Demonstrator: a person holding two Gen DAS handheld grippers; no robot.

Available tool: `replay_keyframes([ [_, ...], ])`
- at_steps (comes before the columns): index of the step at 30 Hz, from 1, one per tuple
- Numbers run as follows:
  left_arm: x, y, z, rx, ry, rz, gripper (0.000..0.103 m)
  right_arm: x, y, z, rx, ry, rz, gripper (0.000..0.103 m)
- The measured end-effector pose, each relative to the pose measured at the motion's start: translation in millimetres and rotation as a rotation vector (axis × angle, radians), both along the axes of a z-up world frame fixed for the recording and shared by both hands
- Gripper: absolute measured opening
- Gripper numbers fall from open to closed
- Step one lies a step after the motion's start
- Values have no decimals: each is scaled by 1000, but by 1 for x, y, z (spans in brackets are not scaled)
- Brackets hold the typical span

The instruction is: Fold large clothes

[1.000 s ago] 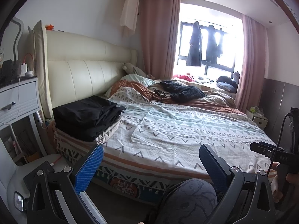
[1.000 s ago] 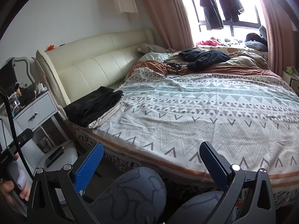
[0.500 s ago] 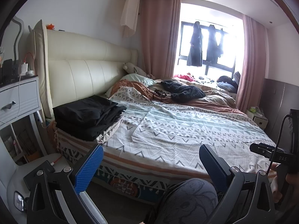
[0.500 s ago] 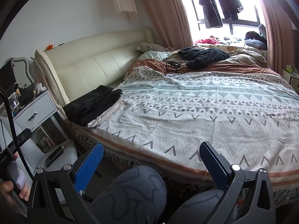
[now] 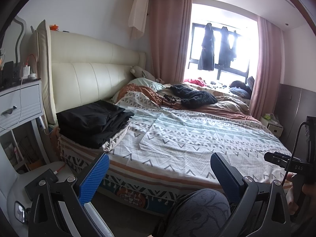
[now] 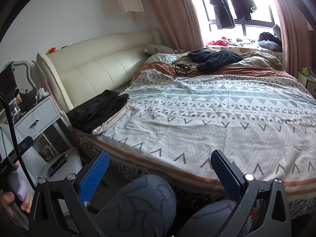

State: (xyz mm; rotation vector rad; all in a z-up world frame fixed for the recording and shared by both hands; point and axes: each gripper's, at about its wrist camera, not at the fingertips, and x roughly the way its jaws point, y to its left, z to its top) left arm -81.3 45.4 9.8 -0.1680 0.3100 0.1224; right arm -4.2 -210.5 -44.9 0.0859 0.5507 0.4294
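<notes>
A stack of folded black clothes (image 5: 90, 122) (image 6: 97, 110) lies on the near left corner of the bed, by the cream headboard. A dark knitted garment (image 5: 195, 96) (image 6: 215, 58) lies crumpled at the far side of the bed near the window. Both grippers hang off the bed, above the person's knees (image 6: 142, 203). My left gripper (image 5: 159, 165) is open with nothing between its fingers. My right gripper (image 6: 160, 163) is open too and holds nothing. The right gripper's handle (image 5: 290, 164) shows at the right edge of the left wrist view.
A patterned duvet (image 6: 217, 118) covers the bed, with a tangle of black cable (image 6: 177, 69) near the pillows. A white nightstand (image 5: 19, 102) stands left of the bed. Dark coats (image 5: 207, 49) hang at the window between pink curtains. A white chair seat (image 5: 29, 177) is at lower left.
Both views shift only slightly; the bed sits a little lower and closer in frame. The grippers stay open and nothing on the bed has moved.
</notes>
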Motion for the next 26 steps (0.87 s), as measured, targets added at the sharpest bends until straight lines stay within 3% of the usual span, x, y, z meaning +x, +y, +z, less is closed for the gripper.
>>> replay_keyframes([
  [26,-9,2,0,13,-29,2,102,-4,-3,0,-5,3,-8,103],
])
